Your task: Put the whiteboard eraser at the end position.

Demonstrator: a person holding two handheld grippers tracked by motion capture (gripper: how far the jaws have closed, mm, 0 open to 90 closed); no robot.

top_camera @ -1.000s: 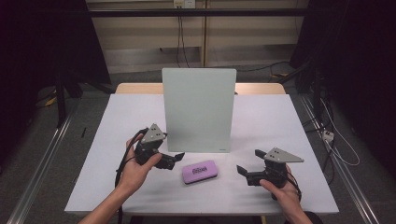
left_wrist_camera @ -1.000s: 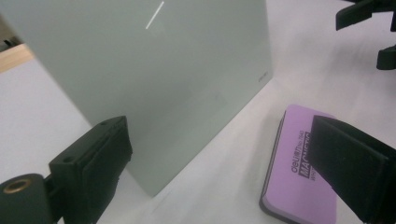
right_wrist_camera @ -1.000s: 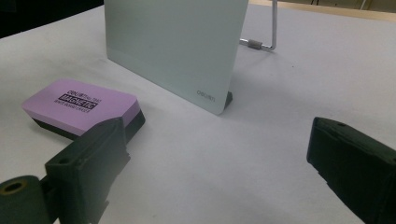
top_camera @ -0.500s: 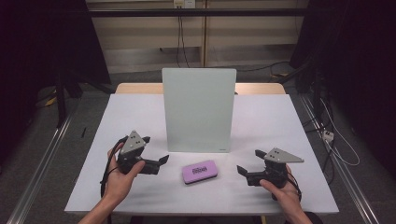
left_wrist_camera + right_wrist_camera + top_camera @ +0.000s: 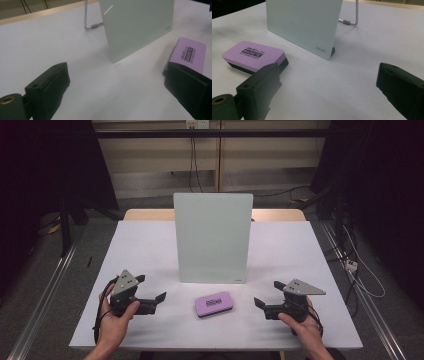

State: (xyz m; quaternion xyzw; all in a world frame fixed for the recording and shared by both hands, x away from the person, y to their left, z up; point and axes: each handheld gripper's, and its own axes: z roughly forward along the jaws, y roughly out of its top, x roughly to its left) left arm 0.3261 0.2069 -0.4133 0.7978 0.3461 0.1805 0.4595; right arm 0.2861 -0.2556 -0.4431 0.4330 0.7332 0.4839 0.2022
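Observation:
A purple magnetic eraser (image 5: 213,303) with a black felt base lies flat on the white table (image 5: 150,245), in front of an upright pale glass board (image 5: 212,237). My left gripper (image 5: 150,289) rests on the table to the eraser's left, open and holding nothing, a clear gap away from it. My right gripper (image 5: 268,293) sits to the eraser's right, also open and holding nothing. In the left gripper view the eraser (image 5: 191,53) lies beyond the right jaw, with the board (image 5: 137,25) behind it. From the right gripper (image 5: 329,92) the eraser (image 5: 254,56) shows ahead of the left jaw.
The board stands on a thin metal leg (image 5: 352,22) behind it. Bare white tabletop lies on both sides of the board and between the grippers. Beyond the table's edges are floor rails (image 5: 45,290), cables (image 5: 350,265) and dark curtains.
My left gripper has drawn back to the left and toward the person, away from the eraser. The right gripper and the eraser have stayed put.

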